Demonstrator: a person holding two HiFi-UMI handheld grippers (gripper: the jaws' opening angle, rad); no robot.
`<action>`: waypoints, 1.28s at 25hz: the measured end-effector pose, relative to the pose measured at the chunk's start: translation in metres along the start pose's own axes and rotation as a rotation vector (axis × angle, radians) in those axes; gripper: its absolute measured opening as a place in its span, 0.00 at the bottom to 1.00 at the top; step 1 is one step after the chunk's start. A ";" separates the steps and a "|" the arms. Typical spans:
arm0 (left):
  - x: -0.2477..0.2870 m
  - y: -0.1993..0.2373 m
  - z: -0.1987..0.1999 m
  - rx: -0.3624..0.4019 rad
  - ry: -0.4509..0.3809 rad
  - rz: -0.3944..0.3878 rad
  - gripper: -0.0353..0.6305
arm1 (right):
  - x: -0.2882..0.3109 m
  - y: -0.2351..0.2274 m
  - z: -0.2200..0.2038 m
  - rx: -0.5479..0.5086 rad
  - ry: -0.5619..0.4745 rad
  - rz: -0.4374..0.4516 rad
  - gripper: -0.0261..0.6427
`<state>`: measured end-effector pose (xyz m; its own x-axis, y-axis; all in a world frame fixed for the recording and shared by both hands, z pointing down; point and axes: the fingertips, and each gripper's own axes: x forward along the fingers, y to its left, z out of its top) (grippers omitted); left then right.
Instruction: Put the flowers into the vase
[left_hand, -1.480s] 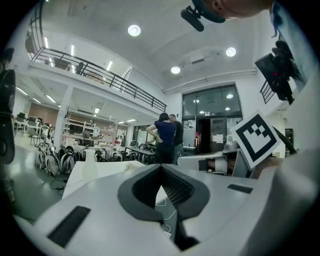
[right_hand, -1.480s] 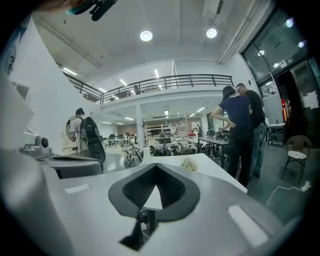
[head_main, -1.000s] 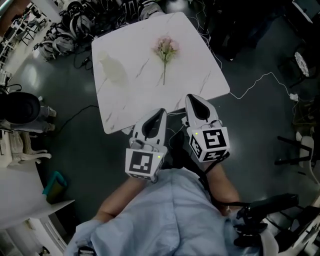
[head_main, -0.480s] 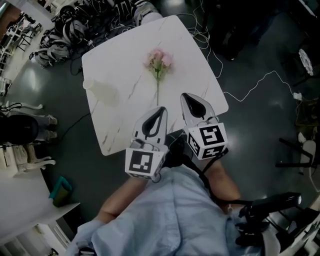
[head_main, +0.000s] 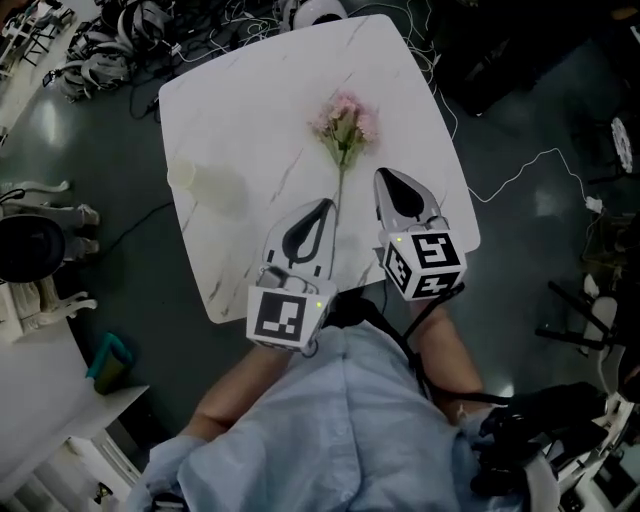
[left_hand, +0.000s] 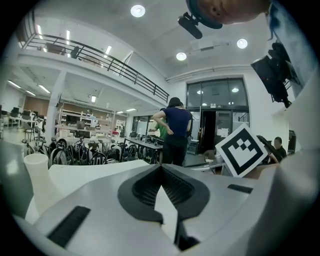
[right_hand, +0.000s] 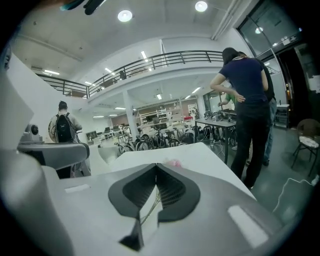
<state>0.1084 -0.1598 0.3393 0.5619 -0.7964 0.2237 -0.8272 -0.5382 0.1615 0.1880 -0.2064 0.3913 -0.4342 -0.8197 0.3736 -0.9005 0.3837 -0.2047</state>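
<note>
A small bunch of pink flowers (head_main: 345, 120) lies on the white marble table (head_main: 250, 100), its long green stem (head_main: 339, 195) pointing toward me. A pale, translucent vase (head_main: 205, 185) is on the table's left side and shows as a white cylinder (left_hand: 37, 172) in the left gripper view. My left gripper (head_main: 326, 203) is shut and empty, its tip just left of the stem's near end. My right gripper (head_main: 384, 174) is shut and empty too, just right of the stem. Over the right jaws the pink flowers (right_hand: 173, 163) peek, and the stem (right_hand: 150, 204) shows through their gap.
Tangled cables and headsets (head_main: 130, 30) lie on the floor beyond the table. A white cable (head_main: 520, 165) runs across the floor at right. A black chair (head_main: 30, 245) stands at left. People (left_hand: 175, 130) stand past the table's far side. The table's near edge lies under both grippers.
Both grippers have moved forward from off the table's near edge to over the table, either side of the flower stem. Both stayed shut. Flowers and vase have not moved on the table.
</note>
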 end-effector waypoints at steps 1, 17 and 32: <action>0.003 0.009 -0.001 -0.009 0.007 -0.001 0.06 | 0.011 -0.001 -0.002 0.005 0.016 -0.008 0.05; 0.041 0.114 -0.049 -0.183 0.146 0.026 0.06 | 0.162 -0.038 -0.050 -0.015 0.306 -0.125 0.33; 0.032 0.159 -0.069 -0.241 0.169 0.088 0.06 | 0.192 -0.057 -0.087 -0.013 0.419 -0.206 0.08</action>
<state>-0.0048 -0.2520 0.4381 0.4982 -0.7692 0.4001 -0.8583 -0.3722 0.3533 0.1535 -0.3484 0.5534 -0.2165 -0.6383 0.7387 -0.9680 0.2388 -0.0774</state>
